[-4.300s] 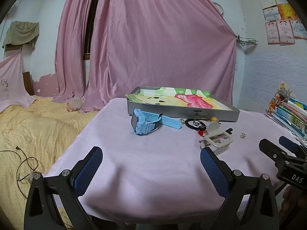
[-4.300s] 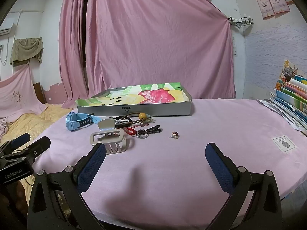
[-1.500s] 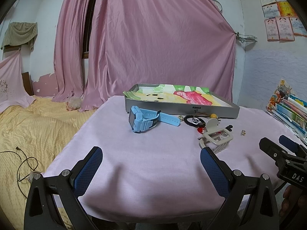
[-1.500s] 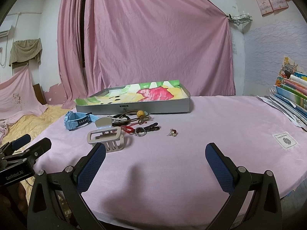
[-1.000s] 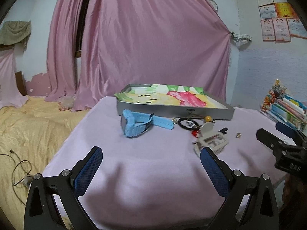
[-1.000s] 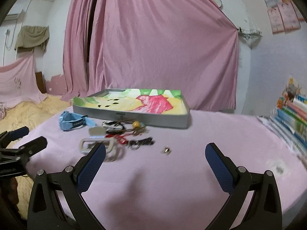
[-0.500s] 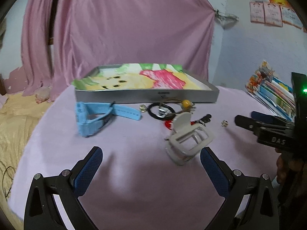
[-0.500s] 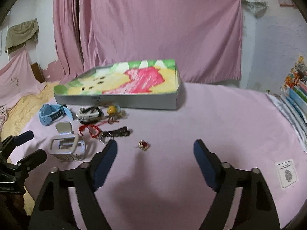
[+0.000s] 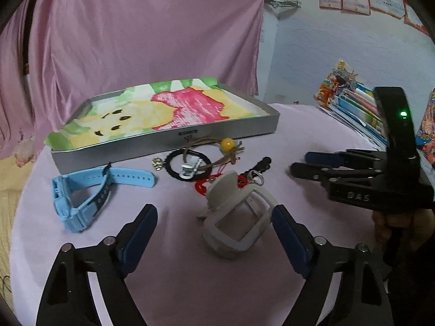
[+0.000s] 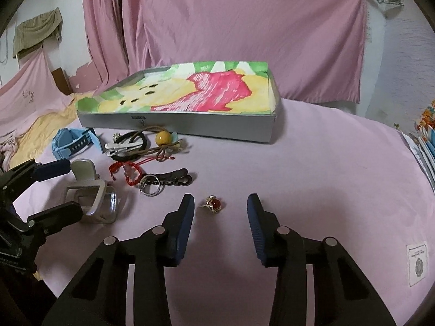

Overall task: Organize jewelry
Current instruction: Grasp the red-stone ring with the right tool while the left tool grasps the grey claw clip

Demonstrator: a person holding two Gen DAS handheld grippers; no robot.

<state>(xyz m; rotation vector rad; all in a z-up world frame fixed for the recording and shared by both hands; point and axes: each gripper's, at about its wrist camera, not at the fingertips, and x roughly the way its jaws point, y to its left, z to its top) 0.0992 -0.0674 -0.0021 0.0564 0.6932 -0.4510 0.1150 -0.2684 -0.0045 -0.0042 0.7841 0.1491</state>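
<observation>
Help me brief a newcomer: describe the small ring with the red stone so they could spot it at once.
Start at the shallow grey tray with the colourful lining on the pink tablecloth. Nearer than the tangle of bands in front of it, the ring lies alone on bare cloth, just ahead of the open right claw. It is the only gold piece with a round red stone; the nearby plain silver ring has none.

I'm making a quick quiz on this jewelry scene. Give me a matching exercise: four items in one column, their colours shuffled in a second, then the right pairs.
Items:
1. watch
2. round bead on the cord
3. stone of the ring lying between the right gripper fingers
4. hair claw in front of the left gripper

Colours:
A. yellow
B. pale grey
C. light blue
D. red

Pairs: 1-C, 2-A, 3-D, 4-B
</observation>
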